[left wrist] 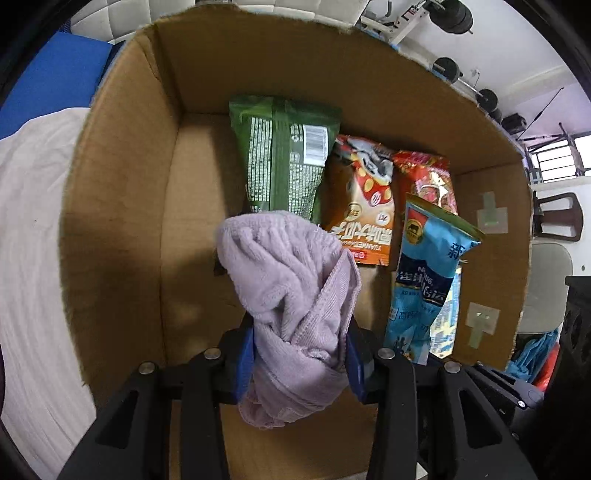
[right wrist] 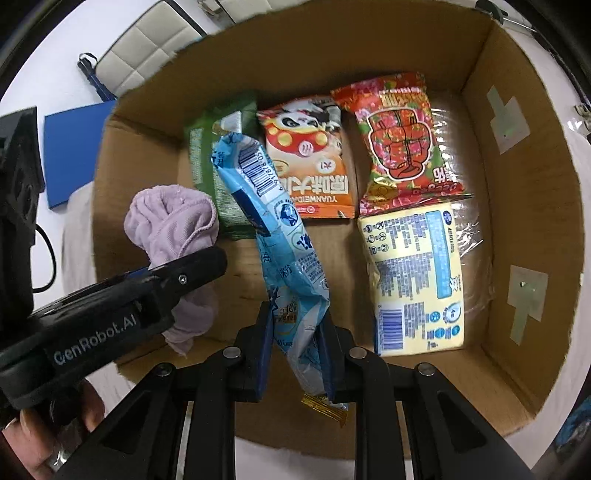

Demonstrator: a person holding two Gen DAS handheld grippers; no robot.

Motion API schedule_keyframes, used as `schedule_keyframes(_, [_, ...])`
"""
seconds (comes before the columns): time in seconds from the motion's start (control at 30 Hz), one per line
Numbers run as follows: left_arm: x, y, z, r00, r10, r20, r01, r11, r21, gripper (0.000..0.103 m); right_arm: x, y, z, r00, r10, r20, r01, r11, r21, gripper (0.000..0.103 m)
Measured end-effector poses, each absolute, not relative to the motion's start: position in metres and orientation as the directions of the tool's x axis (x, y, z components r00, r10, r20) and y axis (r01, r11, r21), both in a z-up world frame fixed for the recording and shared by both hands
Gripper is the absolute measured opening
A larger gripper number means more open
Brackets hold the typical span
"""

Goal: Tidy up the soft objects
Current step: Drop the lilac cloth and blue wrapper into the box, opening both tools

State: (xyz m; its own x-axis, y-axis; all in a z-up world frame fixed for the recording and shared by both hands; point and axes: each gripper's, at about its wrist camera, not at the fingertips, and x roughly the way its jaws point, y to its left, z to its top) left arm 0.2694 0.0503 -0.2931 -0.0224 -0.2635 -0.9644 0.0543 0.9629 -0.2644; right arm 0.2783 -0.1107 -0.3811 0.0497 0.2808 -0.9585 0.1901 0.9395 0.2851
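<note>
My left gripper point(left wrist: 300, 354) is shut on a bunched lilac cloth point(left wrist: 291, 280) and holds it over the open cardboard box point(left wrist: 118, 192). The cloth point(right wrist: 173, 221) and left gripper point(right wrist: 162, 273) also show in the right wrist view. My right gripper point(right wrist: 295, 347) is shut on a light blue snack packet point(right wrist: 280, 236), held above the box floor; it also shows in the left wrist view point(left wrist: 424, 280). In the box lie a green packet point(left wrist: 284, 155), an orange packet point(right wrist: 310, 155), a red packet point(right wrist: 402, 140) and a pale yellow pack point(right wrist: 417, 273).
The box walls point(right wrist: 524, 206) rise on all sides with tape patches on the right wall. A white cloth surface point(left wrist: 29, 258) and a blue board point(left wrist: 55, 81) lie left of the box. Gym weights point(left wrist: 450, 18) are at the back right.
</note>
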Motion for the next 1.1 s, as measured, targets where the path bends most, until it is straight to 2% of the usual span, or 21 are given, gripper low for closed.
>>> schedule_keyframes(0.3, [0.262,0.041,-0.297,-0.023,-0.209,-0.978,0.059,0.976,-0.210,0.040,0.288,-0.105,-0.398,0.010,0.249,-0.968,0.189,0.951,0.246,0.025])
schedule_keyframes(0.57, [0.251,0.040,-0.290,-0.011,-0.212,-0.977,0.027,0.977,-0.212,0.044,0.288,-0.103,-0.400,-0.021,0.235,-0.972,0.165,0.959,0.229,0.026])
schedule_keyframes(0.6, [0.249,0.038,-0.287,-0.008,-0.204,-0.979,0.033,0.978,-0.204,0.046,0.284,-0.104,-0.398,-0.019,0.240,-0.971,0.161,0.959,0.234,0.026])
schedule_keyframes(0.67, [0.247,0.039,-0.284,0.002,-0.198,-0.980,0.038,0.979,-0.198,0.062,0.281,-0.105,-0.393,-0.011,0.230,-0.973,0.158,0.961,0.226,0.026])
schedule_keyframes(0.8, [0.244,0.033,-0.271,0.038,-0.179,-0.983,0.058,0.983,-0.177,0.068,0.273,-0.108,-0.378,-0.007,0.222,-0.975,0.147,0.965,0.219,0.026])
schedule_keyframes(0.87, [0.242,0.031,-0.264,0.063,-0.161,-0.985,0.070,0.985,-0.156,0.084,0.273,-0.111,-0.370,0.005,0.200,-0.980,0.139,0.970,0.199,0.026])
schedule_keyframes(0.93, [0.238,0.028,-0.258,0.078,-0.145,-0.986,0.075,0.987,-0.140,0.092,0.274,-0.114,-0.362,0.017,0.179,-0.984,0.138,0.974,0.180,0.026])
schedule_keyframes(1.03, [0.239,0.028,-0.259,0.103,-0.116,-0.988,0.088,0.990,-0.107,0.093,0.275,-0.121,-0.350,0.032,0.133,-0.991,0.134,0.982,0.136,0.026])
schedule_keyframes(1.1, [0.236,0.028,-0.256,0.117,-0.109,-0.987,0.090,0.991,-0.099,0.093,0.273,-0.128,-0.346,0.037,0.100,-0.994,0.137,0.985,0.104,0.030])
